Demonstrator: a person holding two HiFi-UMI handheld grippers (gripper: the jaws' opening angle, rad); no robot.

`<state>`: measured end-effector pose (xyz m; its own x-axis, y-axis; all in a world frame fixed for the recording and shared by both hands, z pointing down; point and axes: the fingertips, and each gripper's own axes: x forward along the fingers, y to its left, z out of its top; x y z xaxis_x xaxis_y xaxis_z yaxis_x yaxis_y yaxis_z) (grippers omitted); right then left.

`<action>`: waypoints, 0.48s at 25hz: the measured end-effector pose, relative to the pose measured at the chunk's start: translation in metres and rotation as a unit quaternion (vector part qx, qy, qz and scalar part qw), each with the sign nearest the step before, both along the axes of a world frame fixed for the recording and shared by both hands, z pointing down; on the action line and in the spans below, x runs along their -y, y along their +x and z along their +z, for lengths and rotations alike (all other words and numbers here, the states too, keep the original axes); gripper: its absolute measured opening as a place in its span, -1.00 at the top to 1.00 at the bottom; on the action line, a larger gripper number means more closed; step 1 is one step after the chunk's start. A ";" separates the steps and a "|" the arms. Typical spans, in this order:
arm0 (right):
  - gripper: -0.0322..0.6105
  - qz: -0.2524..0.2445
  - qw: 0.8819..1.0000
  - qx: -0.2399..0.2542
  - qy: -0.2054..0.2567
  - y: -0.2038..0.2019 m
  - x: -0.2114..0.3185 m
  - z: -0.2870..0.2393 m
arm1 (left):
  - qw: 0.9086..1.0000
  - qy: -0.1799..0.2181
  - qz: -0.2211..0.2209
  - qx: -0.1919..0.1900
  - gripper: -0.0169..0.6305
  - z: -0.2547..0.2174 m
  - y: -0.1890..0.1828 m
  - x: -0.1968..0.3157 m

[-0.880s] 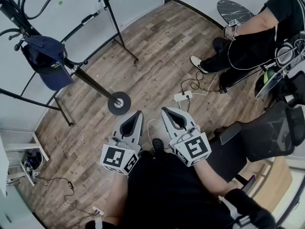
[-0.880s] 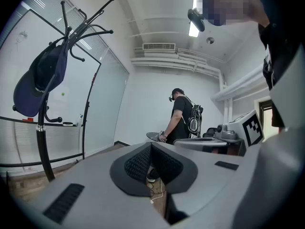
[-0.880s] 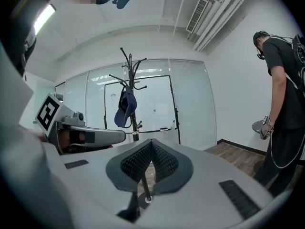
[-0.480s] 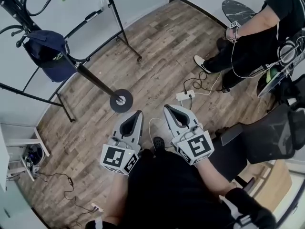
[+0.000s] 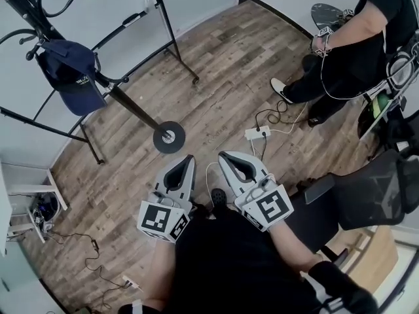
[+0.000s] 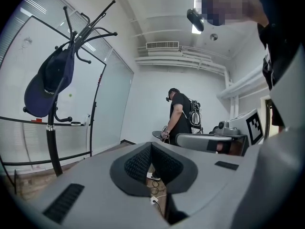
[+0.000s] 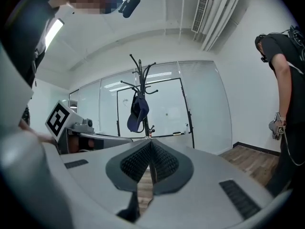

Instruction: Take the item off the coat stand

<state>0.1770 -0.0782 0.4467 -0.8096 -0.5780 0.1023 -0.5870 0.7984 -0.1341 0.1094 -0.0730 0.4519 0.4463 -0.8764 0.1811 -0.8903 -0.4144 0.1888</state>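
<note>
A navy baseball cap point(image 5: 72, 77) hangs on a hook of the black coat stand point(image 5: 134, 110) at far left, well apart from my left hand-held gripper point(image 5: 189, 157) and right hand-held gripper point(image 5: 224, 154), both pinched together on nothing above the wood floor point(image 5: 222, 70).

navy blue cap point(image 5: 71, 77), black coat stand point(image 5: 134, 109), brown wood-plank floor point(image 5: 222, 64), white power strip point(image 5: 255, 133)
</note>
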 end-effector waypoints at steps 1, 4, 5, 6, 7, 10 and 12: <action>0.80 -0.003 1.000 0.000 -0.002 -0.001 0.000 0.001 | 1.000 0.000 -0.006 0.000 0.90 0.000 -0.002 -0.001; 0.80 -0.015 1.000 -0.006 -0.003 -0.012 0.000 0.005 | 1.000 0.001 -0.022 -0.002 0.91 0.001 -0.013 -0.006; 0.80 -0.018 1.000 -0.010 -0.003 -0.017 -0.001 0.006 | 1.000 0.000 -0.026 -0.002 0.91 0.003 -0.018 -0.009; 0.80 -0.020 1.000 -0.013 -0.003 -0.022 -0.002 0.007 | 1.000 -0.003 -0.030 -0.003 0.91 0.006 -0.023 -0.012; 0.80 -0.022 1.000 -0.015 -0.003 -0.027 -0.003 0.008 | 0.999 -0.004 -0.034 -0.004 0.91 0.008 -0.028 -0.014; 0.80 -0.032 0.999 -0.016 -0.004 -0.045 -0.002 0.008 | 0.999 -0.001 -0.047 -0.006 0.91 0.007 -0.045 -0.017; 0.80 -0.037 0.999 -0.019 -0.004 -0.059 0.001 0.008 | 0.998 0.003 -0.055 -0.005 0.91 0.004 -0.060 -0.017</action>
